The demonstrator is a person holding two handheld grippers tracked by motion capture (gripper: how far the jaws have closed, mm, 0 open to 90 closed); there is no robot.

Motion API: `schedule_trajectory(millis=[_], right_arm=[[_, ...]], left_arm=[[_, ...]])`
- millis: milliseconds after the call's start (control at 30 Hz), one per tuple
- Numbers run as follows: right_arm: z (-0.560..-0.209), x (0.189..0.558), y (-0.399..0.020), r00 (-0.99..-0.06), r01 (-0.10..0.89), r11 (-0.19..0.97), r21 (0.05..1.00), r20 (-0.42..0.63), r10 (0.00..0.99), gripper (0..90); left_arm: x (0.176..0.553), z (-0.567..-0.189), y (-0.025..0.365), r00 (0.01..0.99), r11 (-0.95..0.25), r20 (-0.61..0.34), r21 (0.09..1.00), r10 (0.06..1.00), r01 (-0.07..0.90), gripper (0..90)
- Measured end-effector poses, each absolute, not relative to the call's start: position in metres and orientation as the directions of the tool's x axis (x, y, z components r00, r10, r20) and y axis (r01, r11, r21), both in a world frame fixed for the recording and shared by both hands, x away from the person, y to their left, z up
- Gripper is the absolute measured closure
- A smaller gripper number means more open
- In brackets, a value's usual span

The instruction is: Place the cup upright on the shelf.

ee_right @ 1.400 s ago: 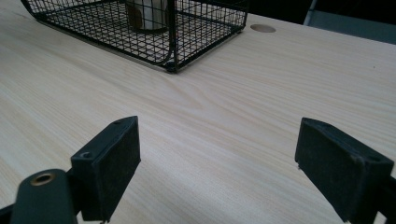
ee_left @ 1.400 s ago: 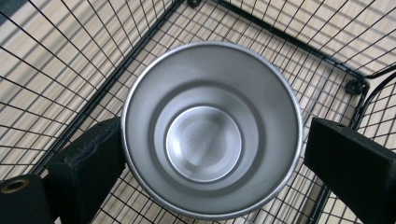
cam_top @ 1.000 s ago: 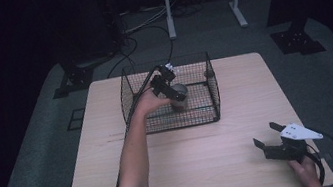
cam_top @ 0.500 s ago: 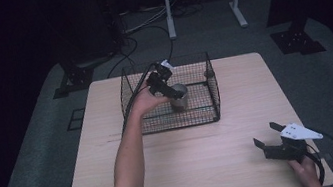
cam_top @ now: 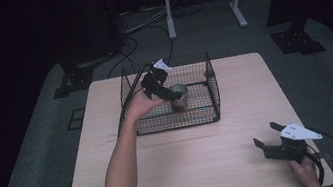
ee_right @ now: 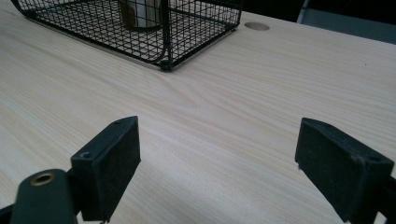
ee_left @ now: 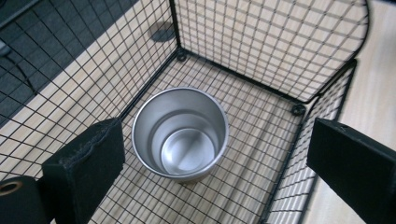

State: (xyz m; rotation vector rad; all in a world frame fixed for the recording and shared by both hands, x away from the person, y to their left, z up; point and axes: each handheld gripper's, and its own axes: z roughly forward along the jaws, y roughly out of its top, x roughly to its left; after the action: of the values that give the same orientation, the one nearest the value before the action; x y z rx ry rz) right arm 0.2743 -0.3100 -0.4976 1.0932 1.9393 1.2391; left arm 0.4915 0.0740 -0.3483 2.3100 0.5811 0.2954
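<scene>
the shiny round steel cup already stands upright inside the black wire-mesh basket on the pale wooden surface, both the left tool above it and the right tool wide open and empty, so little seems left.

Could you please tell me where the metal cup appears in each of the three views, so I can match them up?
High view: the metal cup stands inside the wire basket, just right of the left gripper.
Left gripper view: cup at centre, seen from above.
Right gripper view: cup at the top edge.
Shared landmark: the basket.
</scene>
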Motion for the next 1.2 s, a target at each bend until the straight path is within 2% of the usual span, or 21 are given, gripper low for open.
schedule_trajectory(millis=[1200], right_arm=[[-0.498, 0.275, -0.308, -0.480, 0.331, 0.250, 0.910, -0.066, 0.875, 13.4]], left_arm=[[0.414, -0.345, 0.108, 0.906, -0.623, 0.064, 0.746, 0.419, 0.236, 3.4]])
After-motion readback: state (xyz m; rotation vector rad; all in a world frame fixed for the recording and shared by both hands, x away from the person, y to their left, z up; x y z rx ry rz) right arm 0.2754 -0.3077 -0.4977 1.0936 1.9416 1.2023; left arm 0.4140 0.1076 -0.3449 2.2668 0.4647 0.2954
